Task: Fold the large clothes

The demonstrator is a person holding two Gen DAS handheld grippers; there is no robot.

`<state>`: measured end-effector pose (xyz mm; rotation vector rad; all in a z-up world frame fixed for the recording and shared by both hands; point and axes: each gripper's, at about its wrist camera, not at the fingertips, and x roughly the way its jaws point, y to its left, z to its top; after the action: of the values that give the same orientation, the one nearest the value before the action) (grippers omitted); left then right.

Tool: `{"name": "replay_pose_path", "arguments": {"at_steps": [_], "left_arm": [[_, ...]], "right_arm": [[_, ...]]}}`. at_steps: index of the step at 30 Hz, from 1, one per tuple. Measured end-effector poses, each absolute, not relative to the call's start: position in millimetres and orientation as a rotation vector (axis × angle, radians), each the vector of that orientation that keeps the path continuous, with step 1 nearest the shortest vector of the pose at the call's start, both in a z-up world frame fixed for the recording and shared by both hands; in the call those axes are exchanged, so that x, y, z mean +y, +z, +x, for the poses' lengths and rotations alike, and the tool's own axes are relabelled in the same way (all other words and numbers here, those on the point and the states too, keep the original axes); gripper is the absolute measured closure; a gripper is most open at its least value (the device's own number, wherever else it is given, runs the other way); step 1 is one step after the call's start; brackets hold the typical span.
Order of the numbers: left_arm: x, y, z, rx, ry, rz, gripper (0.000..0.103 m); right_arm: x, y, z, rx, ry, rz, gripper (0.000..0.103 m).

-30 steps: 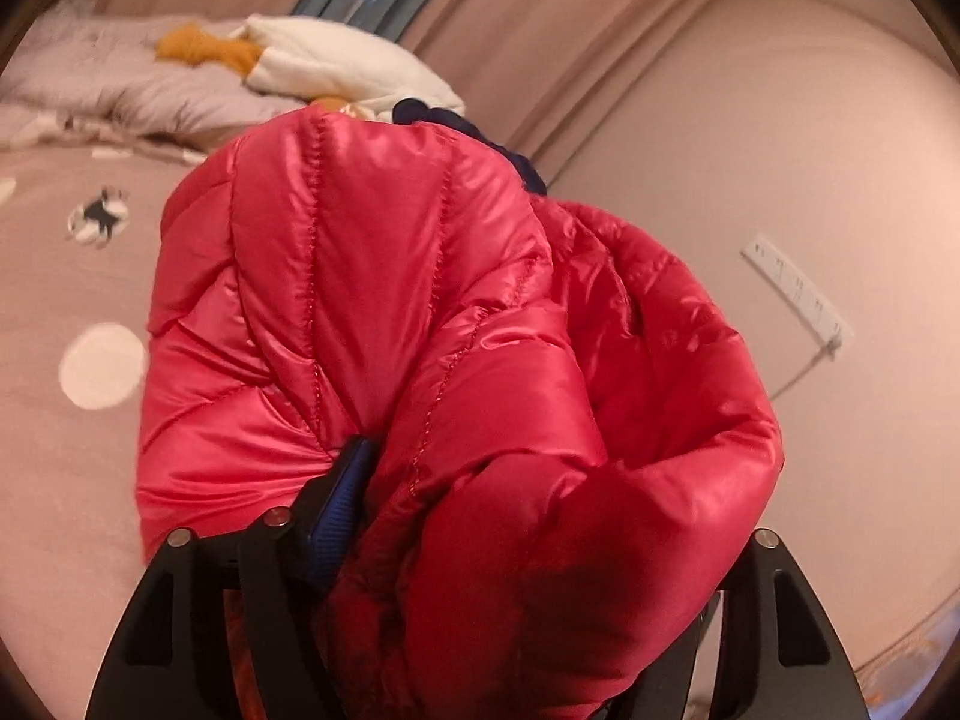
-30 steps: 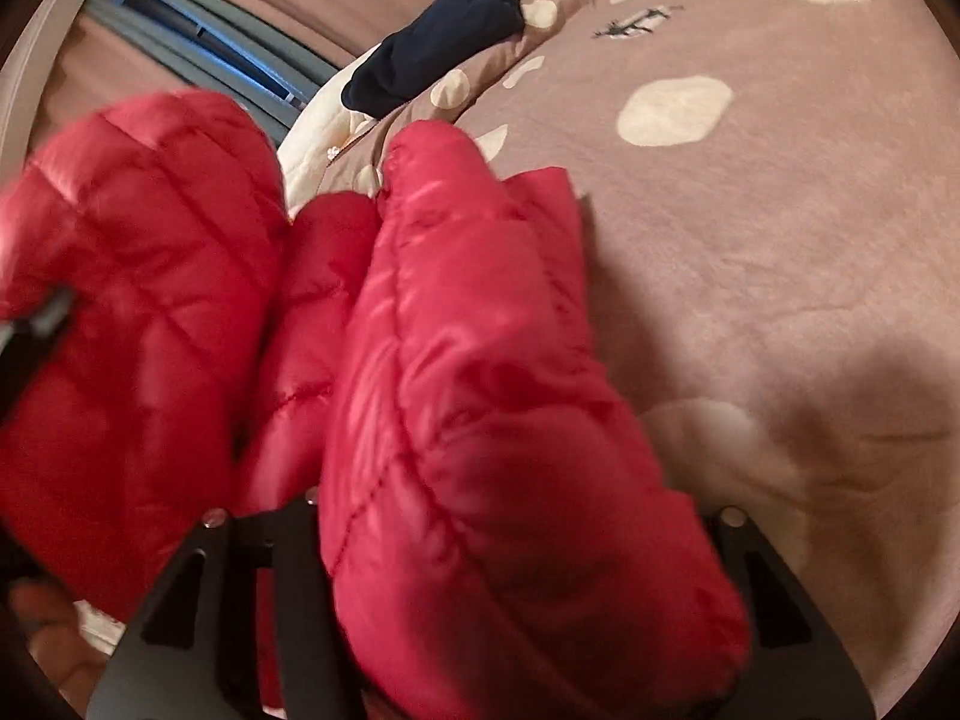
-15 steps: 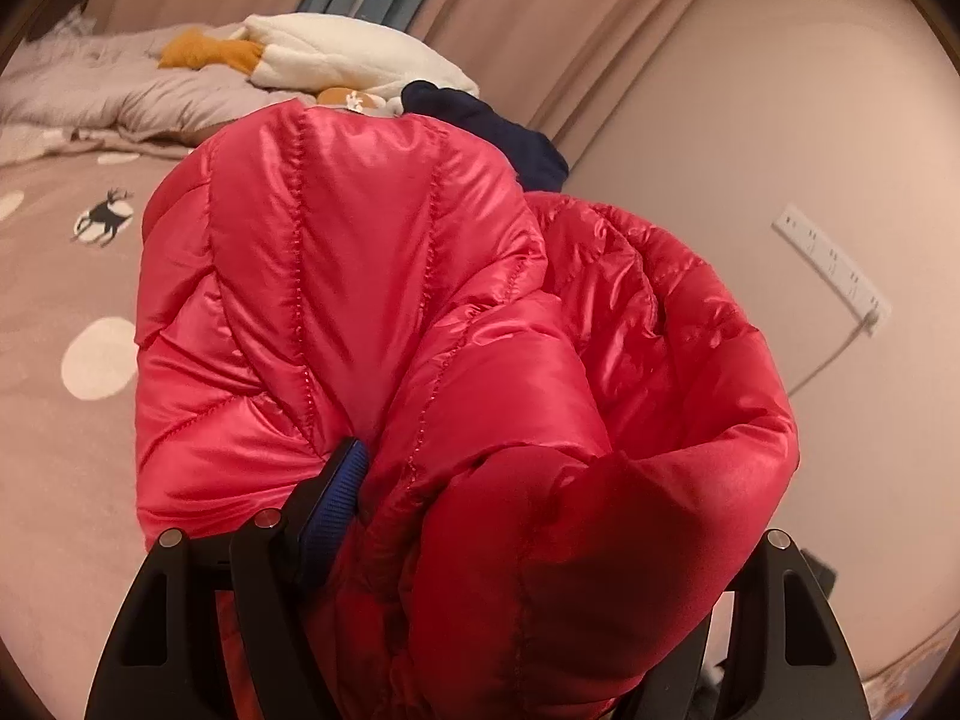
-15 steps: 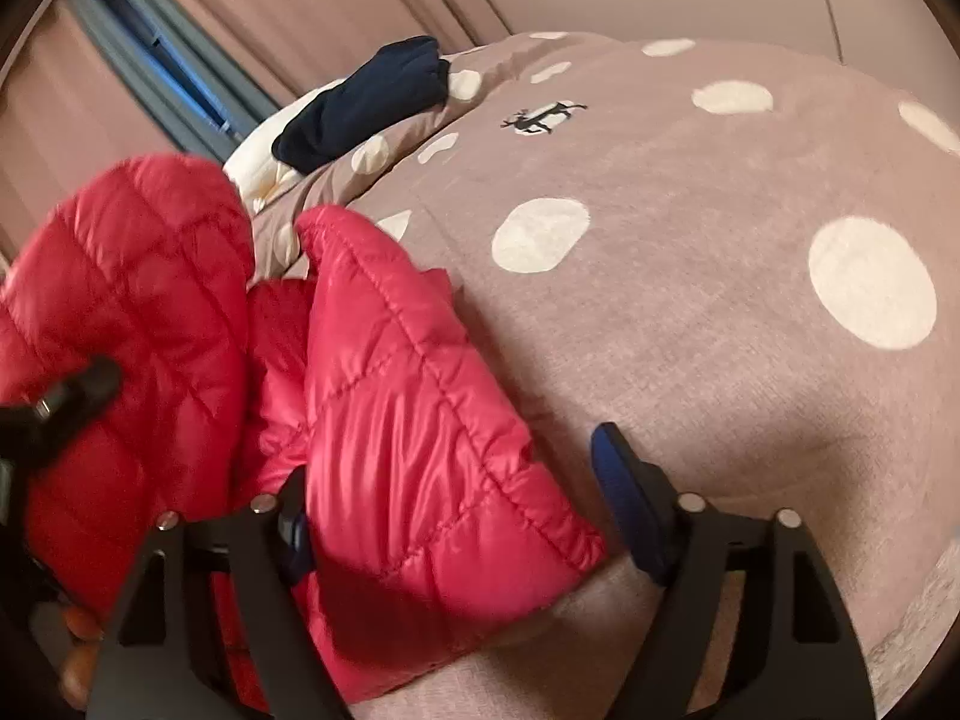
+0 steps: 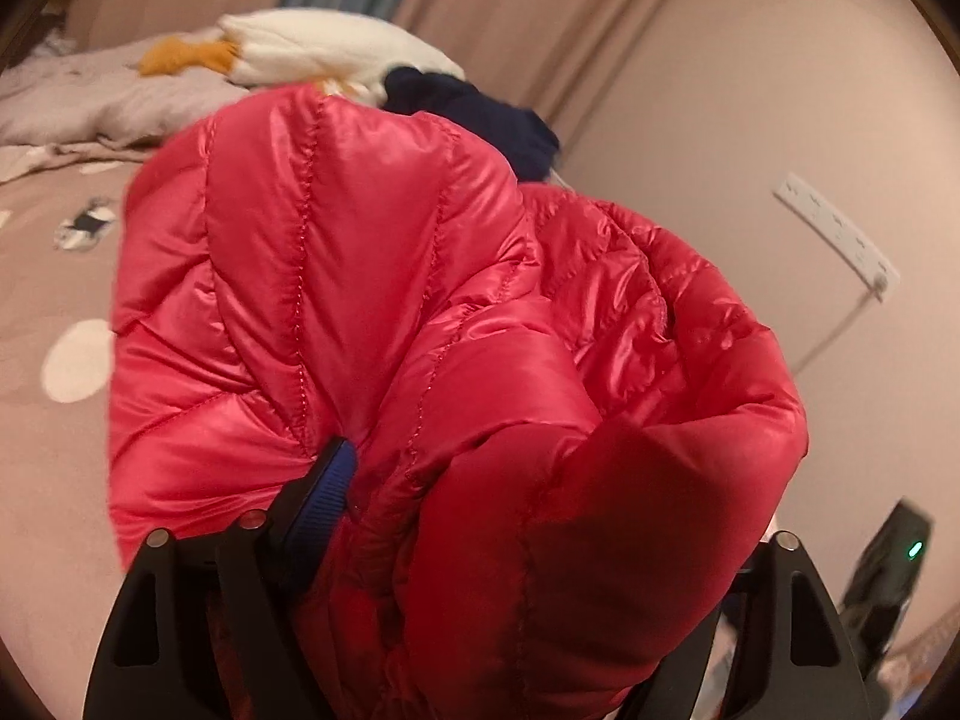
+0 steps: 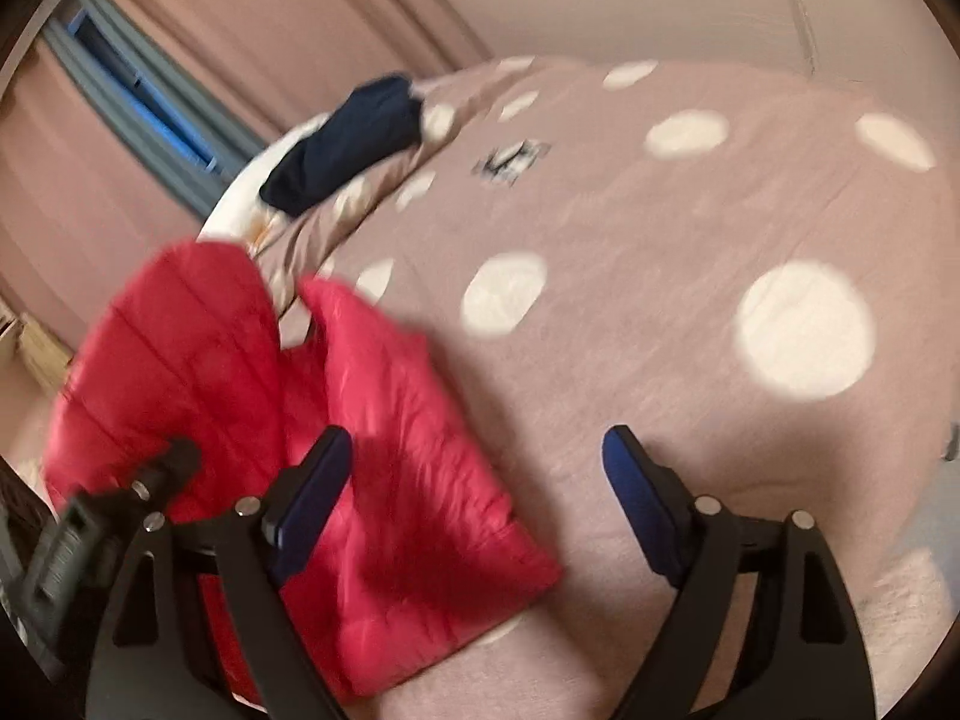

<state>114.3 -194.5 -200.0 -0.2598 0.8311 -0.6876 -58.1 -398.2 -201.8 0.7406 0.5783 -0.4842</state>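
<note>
Quilted red puffer jacket (image 5: 420, 360) fills the left wrist view, bunched up and clamped in the left gripper (image 5: 516, 516), whose blue-padded left finger (image 5: 324, 492) presses into the fabric while the right finger is hidden behind the folds. In the right wrist view the same jacket (image 6: 384, 480) lies partly on the bedspread (image 6: 660, 360) near its left edge, one flap flat on the cloth and the rest lifted toward the left gripper (image 6: 162, 474), seen dark at the left. The right gripper (image 6: 480, 492) stands released, its blue pads (image 6: 636, 498) wide apart with nothing between them; its left pad hangs over the jacket's flap, its right over bare bedspread.

Beyond the jacket, a dark navy garment (image 6: 348, 144) rests at the far edge of the bed, beside a white plush toy (image 5: 324, 54) with an orange part, on a rumpled pale quilt (image 5: 102, 102). The jacket blocks most of the bed from the left camera.

The bedspread is dusty pink with large cream dots and a small dark printed figure (image 6: 510, 159), blurred. Pinkish curtains (image 6: 252, 24) hang behind, parted over a blue-grey window strip (image 6: 144, 102). A white power strip (image 5: 840, 234) sits on the plain wall, its cord trailing down. A dark device with a green light (image 5: 888, 576) stands at lower right. No writing is legible.
</note>
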Motion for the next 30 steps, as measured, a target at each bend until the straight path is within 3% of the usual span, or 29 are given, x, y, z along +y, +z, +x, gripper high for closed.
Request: {"name": "replay_pose_path", "arguments": {"at_steps": [4,13,24,30], "left_arm": [[-216,-206,121,0.871,-0.767,-0.187,0.014],[-259,-221,127,0.890,-0.812,-0.003,0.013],[-236,-213,136,0.921,-0.897,-0.106,0.012],[-244,-215,129,0.907,-0.880,-0.015,0.013]], "right_arm": [[-421,-184,-75,0.459,-0.515,0.787,0.006],[-425,-159,-73,0.405,-0.527,0.767,0.006],[-408,-145,-65,0.389,-0.421,0.761,0.005],[-399,-147,-61,0.420,-0.408,0.744,0.003]]}}
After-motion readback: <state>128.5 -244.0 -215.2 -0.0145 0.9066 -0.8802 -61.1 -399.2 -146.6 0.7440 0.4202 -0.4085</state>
